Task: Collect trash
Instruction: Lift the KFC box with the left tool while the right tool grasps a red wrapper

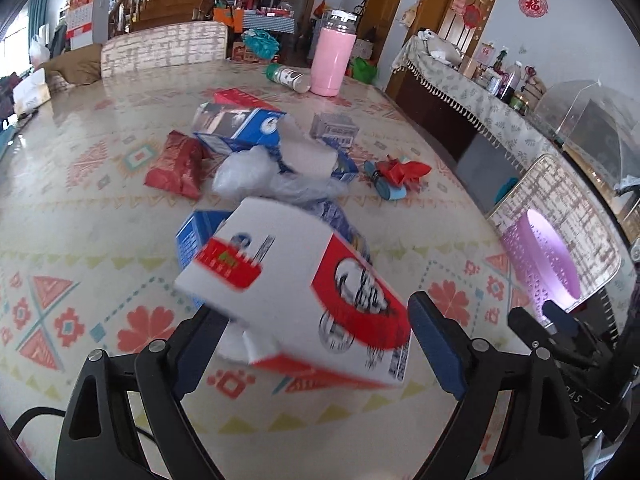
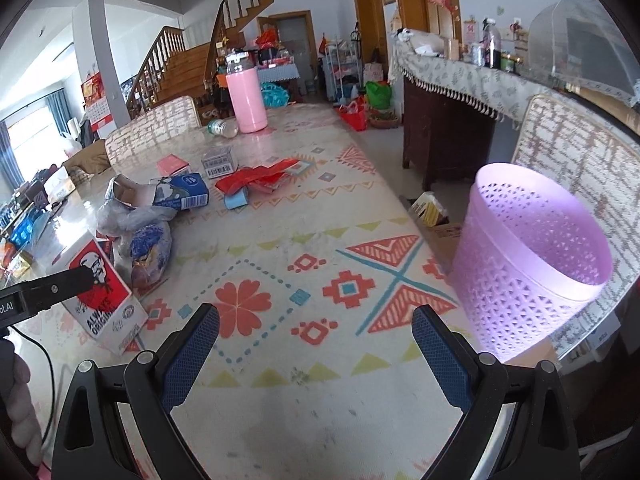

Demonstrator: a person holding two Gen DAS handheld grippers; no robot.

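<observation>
Two tools: left tool (image 1: 320,344) spread around red-white box (image 1: 304,292); right tool (image 2: 316,344) spread, empty.

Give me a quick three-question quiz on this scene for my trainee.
1. True or false: the right gripper is open, with nothing between its fingers.
2. What colour is the bin? A green, B purple, C black.
3. What sits between the left gripper's fingers?

Key: 1 true. 2 B. 3 the red-and-white box.
</observation>
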